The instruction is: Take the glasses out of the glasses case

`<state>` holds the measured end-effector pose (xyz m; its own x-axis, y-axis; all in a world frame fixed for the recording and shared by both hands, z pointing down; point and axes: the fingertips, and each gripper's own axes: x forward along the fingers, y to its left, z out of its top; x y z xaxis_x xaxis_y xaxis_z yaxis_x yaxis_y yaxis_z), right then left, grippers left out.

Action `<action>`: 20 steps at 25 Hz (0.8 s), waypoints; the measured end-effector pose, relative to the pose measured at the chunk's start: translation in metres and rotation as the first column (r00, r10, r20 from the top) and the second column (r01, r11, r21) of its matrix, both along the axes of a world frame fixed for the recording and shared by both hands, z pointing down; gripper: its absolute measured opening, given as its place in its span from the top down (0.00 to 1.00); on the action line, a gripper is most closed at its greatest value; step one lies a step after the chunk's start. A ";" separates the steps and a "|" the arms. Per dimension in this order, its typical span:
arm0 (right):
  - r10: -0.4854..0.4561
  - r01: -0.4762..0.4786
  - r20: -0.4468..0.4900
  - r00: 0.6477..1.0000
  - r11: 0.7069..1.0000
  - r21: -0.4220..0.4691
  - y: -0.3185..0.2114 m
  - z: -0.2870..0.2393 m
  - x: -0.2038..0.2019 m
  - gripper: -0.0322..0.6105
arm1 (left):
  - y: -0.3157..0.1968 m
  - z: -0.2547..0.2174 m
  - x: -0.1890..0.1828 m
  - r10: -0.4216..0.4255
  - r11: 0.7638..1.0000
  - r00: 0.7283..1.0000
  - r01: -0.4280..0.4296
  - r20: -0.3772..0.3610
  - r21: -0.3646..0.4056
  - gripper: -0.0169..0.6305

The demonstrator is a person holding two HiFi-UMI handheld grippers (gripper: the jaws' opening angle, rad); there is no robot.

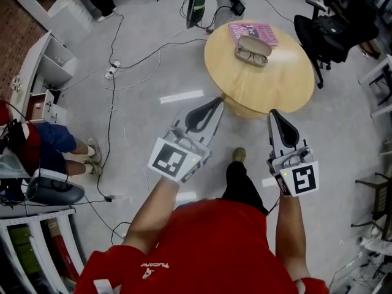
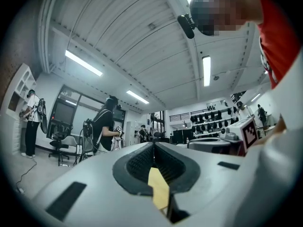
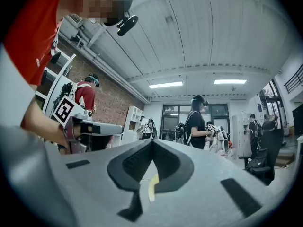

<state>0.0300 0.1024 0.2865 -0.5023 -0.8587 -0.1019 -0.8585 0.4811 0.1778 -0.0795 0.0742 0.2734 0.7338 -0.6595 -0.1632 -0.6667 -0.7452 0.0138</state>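
A round wooden table stands ahead of me in the head view. On it a grey-beige glasses case lies partly on a pink book. Dark-rimmed glasses rest at the case's near edge; whether they lie inside it I cannot tell. My left gripper is shut and empty, short of the table's near rim. My right gripper is also shut and empty, just at the near rim. Both gripper views point level across the room: left gripper and right gripper show pads pressed together, and neither shows the table.
Cables and a power strip trail over the floor left of the table. A black office chair stands at its right. A seated person's legs and white shelves are at the left. People stand across the room.
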 end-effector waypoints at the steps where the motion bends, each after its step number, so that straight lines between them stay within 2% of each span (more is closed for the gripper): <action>1: -0.006 0.006 -0.010 1.000 1.000 -0.002 -0.015 0.003 0.007 0.94 | -0.014 0.001 0.007 -0.009 1.000 1.000 0.009 0.007 -0.001 0.95; 9: -0.088 0.080 -0.085 0.993 0.993 -0.092 -0.167 0.039 0.069 0.94 | -0.152 0.021 0.067 -0.102 0.994 0.993 0.104 0.059 -0.044 0.95; 16: -0.172 0.140 -0.154 0.973 0.970 -0.197 -0.242 0.075 0.077 0.94 | -0.212 0.037 0.085 -0.148 0.987 0.987 0.152 0.066 -0.055 0.95; 20: -0.217 0.170 -0.212 0.953 0.961 -0.217 -0.284 0.092 0.075 0.94 | -0.246 0.043 0.092 -0.162 0.984 0.984 0.166 0.073 -0.059 0.95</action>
